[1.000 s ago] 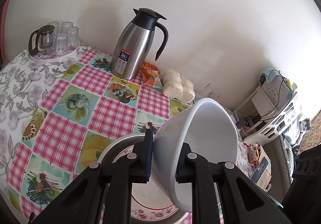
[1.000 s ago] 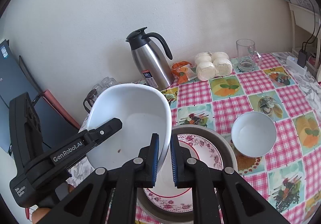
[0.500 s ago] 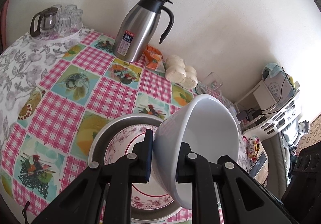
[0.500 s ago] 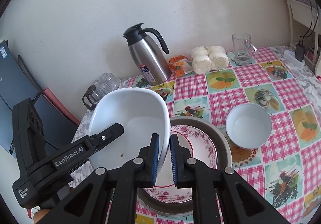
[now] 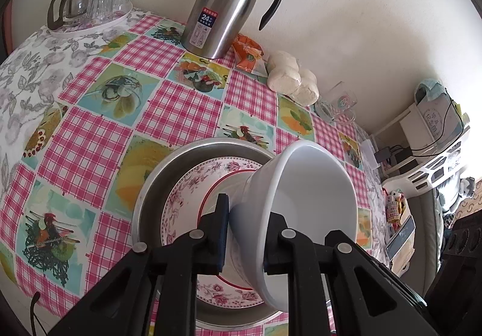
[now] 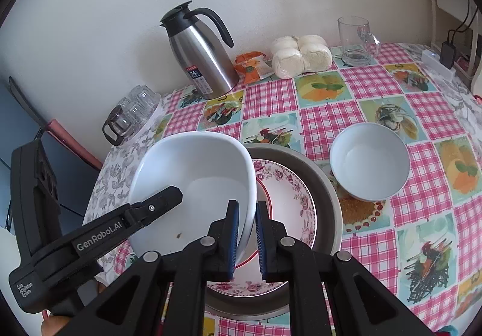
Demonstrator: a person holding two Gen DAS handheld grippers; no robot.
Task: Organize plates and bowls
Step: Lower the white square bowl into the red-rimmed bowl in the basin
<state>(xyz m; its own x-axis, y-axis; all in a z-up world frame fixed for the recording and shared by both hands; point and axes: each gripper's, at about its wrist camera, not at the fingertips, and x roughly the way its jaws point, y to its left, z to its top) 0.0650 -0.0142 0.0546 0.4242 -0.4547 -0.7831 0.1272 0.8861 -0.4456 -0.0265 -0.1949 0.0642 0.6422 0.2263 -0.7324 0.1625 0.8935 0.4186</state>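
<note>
White bowl [image 6: 192, 185] looked glossy ceramic, basin [image 5: 168, 167] brushed metal, jug [image 5: 223, 10] satin steel, mug [image 6: 355, 38] clear glass, tabletop [image 5: 90, 140] covered in shiny printed oilcloth.

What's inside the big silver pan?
A flowery plate lies in the silver pan. The big white bowl, held by both claws, covers part of it.

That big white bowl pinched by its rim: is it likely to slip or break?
The bowl looks glazed and smooth, so it may be slippery. Both tools, left and right, pinch only its thin rim, so it could pivot. It looks like ceramic, so probably rigid, fairly heavy, and apt to chip against the plate below.
</note>
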